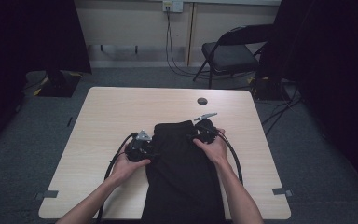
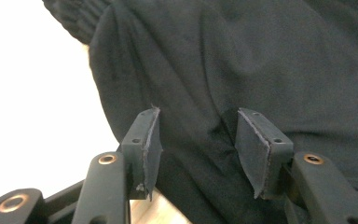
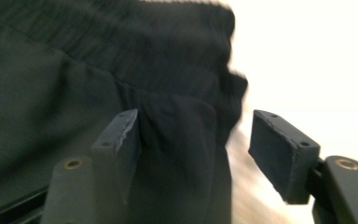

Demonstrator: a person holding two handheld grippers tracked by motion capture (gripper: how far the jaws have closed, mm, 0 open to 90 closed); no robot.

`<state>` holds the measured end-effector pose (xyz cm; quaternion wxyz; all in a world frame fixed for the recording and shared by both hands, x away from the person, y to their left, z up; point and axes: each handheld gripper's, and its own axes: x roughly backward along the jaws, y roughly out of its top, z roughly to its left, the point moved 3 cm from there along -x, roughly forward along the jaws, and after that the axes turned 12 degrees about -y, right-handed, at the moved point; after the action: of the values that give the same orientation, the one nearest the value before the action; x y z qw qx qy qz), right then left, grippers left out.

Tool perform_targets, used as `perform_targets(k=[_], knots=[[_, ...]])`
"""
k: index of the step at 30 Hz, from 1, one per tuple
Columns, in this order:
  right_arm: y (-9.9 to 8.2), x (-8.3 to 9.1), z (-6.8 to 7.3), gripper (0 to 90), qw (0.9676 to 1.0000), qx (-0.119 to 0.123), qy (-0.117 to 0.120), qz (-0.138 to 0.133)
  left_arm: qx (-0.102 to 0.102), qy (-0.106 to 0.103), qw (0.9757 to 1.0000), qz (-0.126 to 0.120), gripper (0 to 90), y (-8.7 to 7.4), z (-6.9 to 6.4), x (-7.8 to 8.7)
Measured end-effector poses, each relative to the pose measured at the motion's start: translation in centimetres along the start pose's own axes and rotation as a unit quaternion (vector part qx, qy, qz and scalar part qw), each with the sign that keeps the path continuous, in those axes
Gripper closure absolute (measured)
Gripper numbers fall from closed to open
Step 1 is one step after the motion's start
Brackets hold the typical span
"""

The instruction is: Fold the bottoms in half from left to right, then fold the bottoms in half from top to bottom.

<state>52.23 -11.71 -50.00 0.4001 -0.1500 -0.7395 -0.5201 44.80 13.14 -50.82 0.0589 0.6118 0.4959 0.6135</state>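
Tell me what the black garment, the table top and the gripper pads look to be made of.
Black garment: soft matte woven or knit fabric; it creases, and its waistband looks ribbed, likely elastic.
Table top: pale wood-look laminate, smooth, faint grain; solid wood can't be ruled out.
Gripper pads: dark rubbery or foam sheet, matte, with frayed edges.
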Motion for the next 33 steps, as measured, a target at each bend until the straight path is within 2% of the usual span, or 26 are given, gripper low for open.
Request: perform_targets(k=[3, 6, 7, 8, 9, 10, 11, 12, 13, 14, 15, 16, 17, 18, 20, 21, 23, 24, 27, 29, 30, 31, 33], knots=[[-1.0, -0.3, -0.2, 31.9, 0.9999, -0.006, 0.006, 0.005, 0.005, -0.003, 1.0000, -0.001, 50.3, 0.0, 0.2, 0.2], [-1.4, 0.0, 0.0, 32.4, 1.0000, -0.001, 0.000, 0.004, 0.019, -0.003, 0.9996, -0.020, 48.5, 0.3, 0.6, 0.7], [-1.4, 0.0, 0.1, 33.0, 1.0000, -0.002, -0.001, 0.002, 0.022, -0.013, 0.9994, -0.023, 47.3, 0.6, 0.7, 0.9], [-1.4, 0.0, 0.2, 37.1, 1.0000, -0.001, -0.002, -0.001, 0.015, -0.012, 0.9997, -0.016, 46.4, 0.9, 0.9, 1.1], [-1.4, 0.1, 0.4, 42.8, 1.0000, -0.001, 0.005, -0.006, 0.017, 0.002, 0.9994, -0.030, 45.3, 1.1, 1.1, 1.5], [-1.5, 0.1, 0.5, 43.6, 1.0000, -0.001, 0.004, -0.007, 0.034, -0.004, 0.9980, -0.053, 44.4, 1.4, 1.4, 1.9], [-1.5, 0.2, 0.6, 45.0, 1.0000, -0.002, 0.002, -0.009, 0.057, -0.017, 0.9966, -0.057, 41.8, 1.5, 1.8, 2.0], [-1.6, 0.3, 0.6, 47.4, 0.9999, -0.002, 0.006, -0.008, 0.062, -0.021, 0.9966, -0.050, 36.7, 1.6, 2.0, 1.9], [-1.6, 0.4, 0.5, 50.1, 0.9999, -0.003, 0.010, -0.007, 0.058, -0.011, 0.9973, -0.043, 36.1, 1.6, 2.3, 1.8], [-1.6, 0.4, 0.5, 51.2, 0.9999, -0.007, 0.010, -0.007, 0.054, -0.003, 0.9973, -0.049, 36.8, 1.6, 2.7, 1.6], [-1.6, 0.4, 0.4, 54.9, 0.9999, -0.008, 0.013, -0.006, 0.056, -0.008, 0.9974, -0.046, 36.8, 1.5, 2.9, 1.3], [-1.6, 0.5, 0.4, 56.4, 0.9998, -0.009, 0.017, -0.005, 0.067, -0.010, 0.9968, -0.043, 36.9, 1.4, 3.2, 0.9], [-1.6, 0.5, 0.4, 57.3, 0.9998, -0.007, 0.018, -0.006, 0.075, -0.023, 0.9958, -0.046, 34.7, 1.2, 3.3, 0.2], [-1.7, 0.6, 0.4, 62.1, 0.9997, -0.007, 0.025, -0.004, 0.074, -0.027, 0.9961, -0.040, 33.4, 1.2, 3.3, -0.1], [-1.7, 0.6, 0.2, 65.7, 0.9993, -0.011, 0.035, -0.002, 0.066, -0.026, 0.9966, -0.042, 33.6, 1.2, 3.2, -0.5], [-1.7, 0.6, 0.1, 68.4, 0.9992, -0.013, 0.038, -0.001, 0.074, -0.031, 0.9957, -0.047, 33.6, 1.3, 3.1, -0.6], [-1.8, 0.7, 0.0, 73.1, 0.9987, -0.018, 0.048, 0.002, 0.075, -0.039, 0.9949, -0.054, 34.7, 1.4, 3.0, -0.8], [-1.8, 0.7, 0.0, 75.6, 0.9986, -0.018, 0.051, 0.003, 0.066, -0.040, 0.9955, -0.055, 37.2, 1.5, 2.9, -1.0], [-2.1, 0.8, 0.0, 80.3, 0.9976, -0.033, 0.060, 0.000, 0.075, -0.052, 0.9940, -0.060, 42.6, 1.6, 2.8, -1.3], [-2.1, 0.8, 0.1, 81.7, 0.9970, -0.036, 0.069, 0.001, 0.065, -0.044, 0.9953, -0.056, 49.9, 1.7, 2.7, -1.4], [-2.1, 0.9, 0.0, 82.2, 0.9967, -0.038, 0.072, 0.001, 0.068, -0.046, 0.9950, -0.057, 52.1, 1.7, 2.8, -1.3], [-2.1, 0.9, 0.0, 82.7, 0.9966, -0.036, 0.073, 0.001, 0.066, -0.043, 0.9954, -0.054, 59.4, 1.6, 3.0, -1.2], [-1.9, 1.2, -0.1, 83.8, 0.9956, -0.045, 0.082, -0.006, 0.075, -0.054, 0.9939, -0.060, 71.7, 1.4, 3.4, -1.0]])
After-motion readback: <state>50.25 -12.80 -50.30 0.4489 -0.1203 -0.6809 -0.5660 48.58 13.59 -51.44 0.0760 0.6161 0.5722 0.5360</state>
